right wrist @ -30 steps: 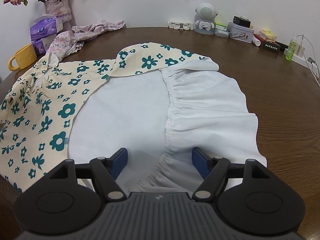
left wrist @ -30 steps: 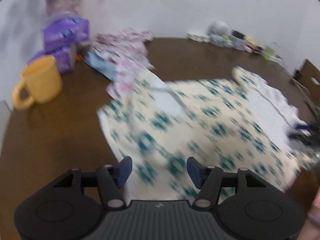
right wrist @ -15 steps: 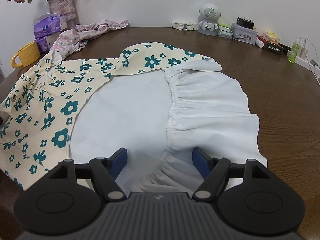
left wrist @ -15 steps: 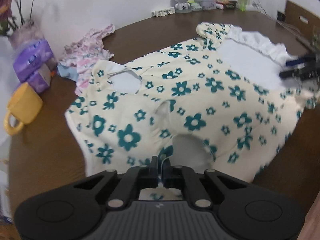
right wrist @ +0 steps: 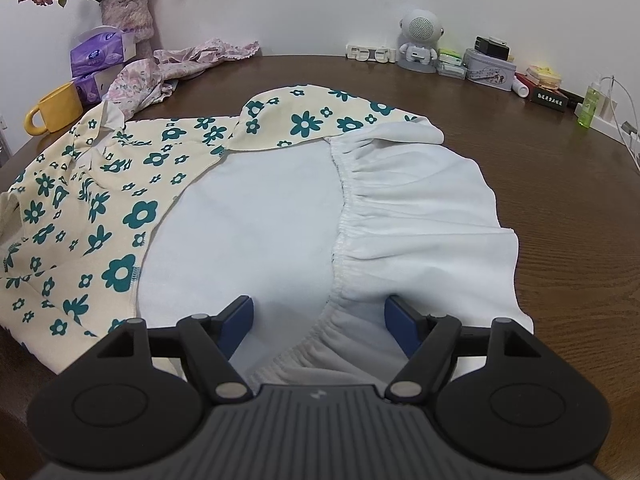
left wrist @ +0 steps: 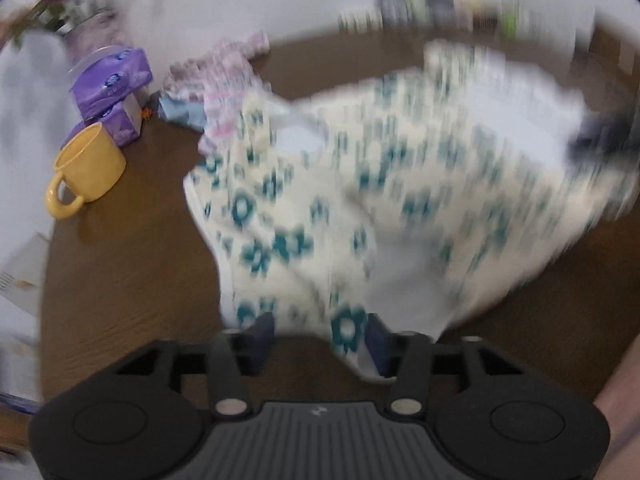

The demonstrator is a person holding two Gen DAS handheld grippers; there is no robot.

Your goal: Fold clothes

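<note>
A cream dress with teal flowers (left wrist: 360, 184) lies spread on the brown table (left wrist: 128, 264); the left wrist view is blurred by motion. My left gripper (left wrist: 320, 336) sits at the dress's near hem, its jaws opening, with a flap of flowered cloth loose between the pads. In the right wrist view the dress (right wrist: 92, 200) shows its white lining and gathered white skirt (right wrist: 420, 216). My right gripper (right wrist: 320, 320) stands open over the gathered seam, cloth lying under and between its fingers. The right gripper (left wrist: 604, 136) also appears as a dark blur at the dress's far edge.
A yellow mug (right wrist: 56, 112), purple tissue packs (right wrist: 100, 54) and a vase of flowers (right wrist: 128, 16) stand at the far left. A pink patterned garment (right wrist: 168, 68) lies crumpled beside them. A robot-shaped speaker (right wrist: 418, 40), a tin (right wrist: 490, 70) and a green bottle (right wrist: 590, 106) line the back edge.
My left gripper went from open to shut on the dress's near hem, and now its fingers stand apart again; its view has swung sideways. The right gripper has not moved.
</note>
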